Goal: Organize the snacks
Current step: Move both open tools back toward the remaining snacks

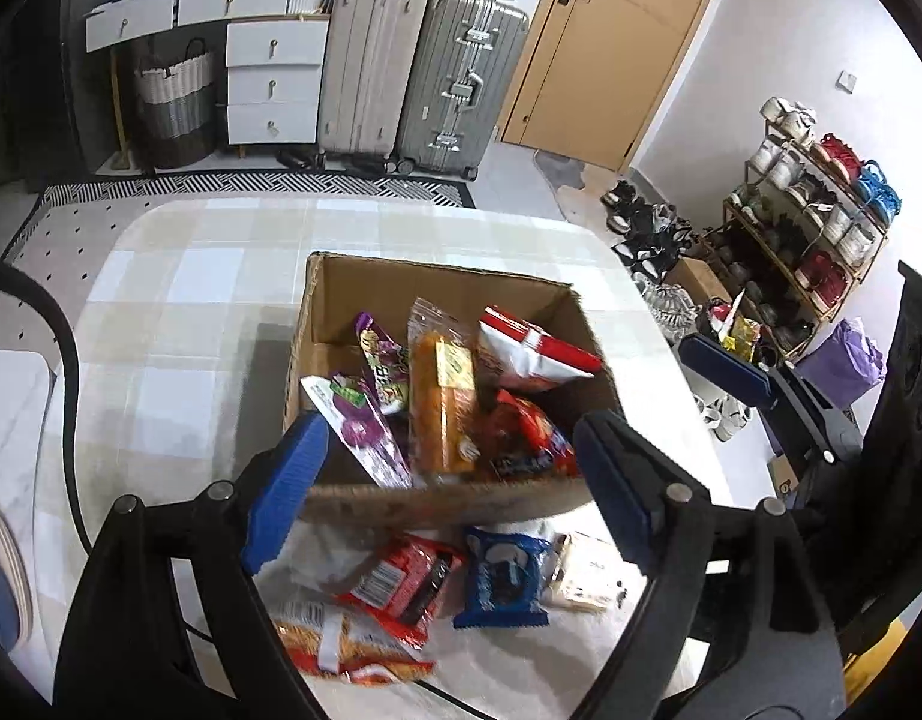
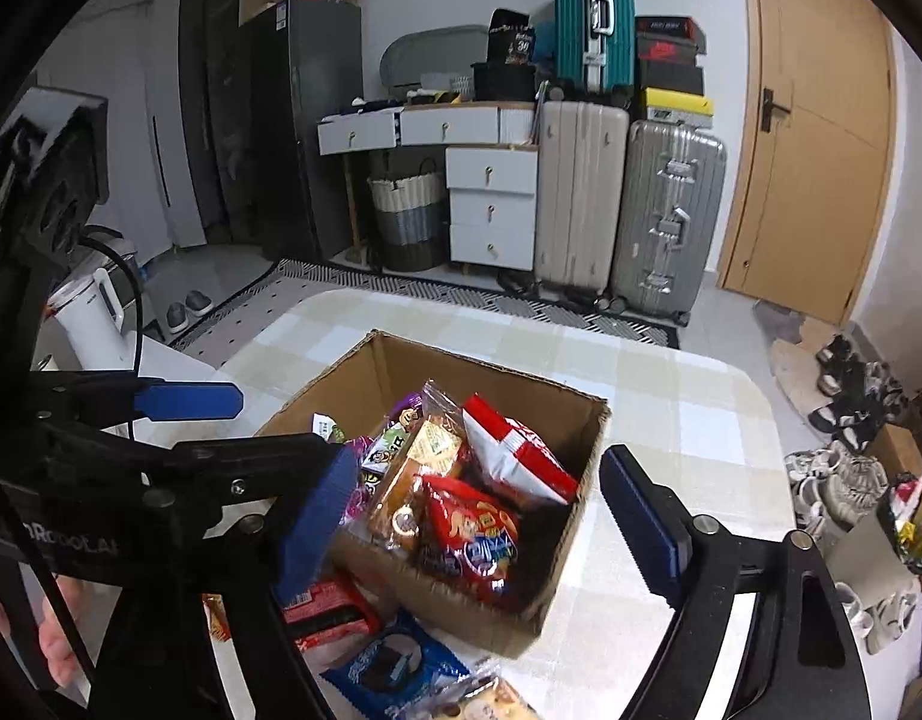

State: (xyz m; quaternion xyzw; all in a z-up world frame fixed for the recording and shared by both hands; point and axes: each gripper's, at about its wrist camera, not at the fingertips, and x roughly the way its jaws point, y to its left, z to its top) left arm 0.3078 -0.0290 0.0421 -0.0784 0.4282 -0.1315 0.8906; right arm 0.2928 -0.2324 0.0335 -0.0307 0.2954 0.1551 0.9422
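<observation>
Hovering over the cardboard box [image 1: 365,300] of snacks on the tabletop [image 1: 179,312], your left gripper [image 1: 455,480] and right gripper [image 2: 478,510] both have jaws spread wide, holding nothing; a blue cookie pack [image 1: 502,582] lies just outside.

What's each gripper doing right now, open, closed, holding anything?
Left gripper: open, fingers spread wide, holding nothing, over the cardboard box.
Right gripper: open, holding nothing, over the same box.

An open cardboard box [image 1: 341,300] stands on the checked worktop [image 1: 179,300], crammed with snack packets standing on end. Near it lie a red packet [image 1: 401,585], a blue cookie pack [image 1: 505,579] and an orange bag [image 1: 335,645].
</observation>
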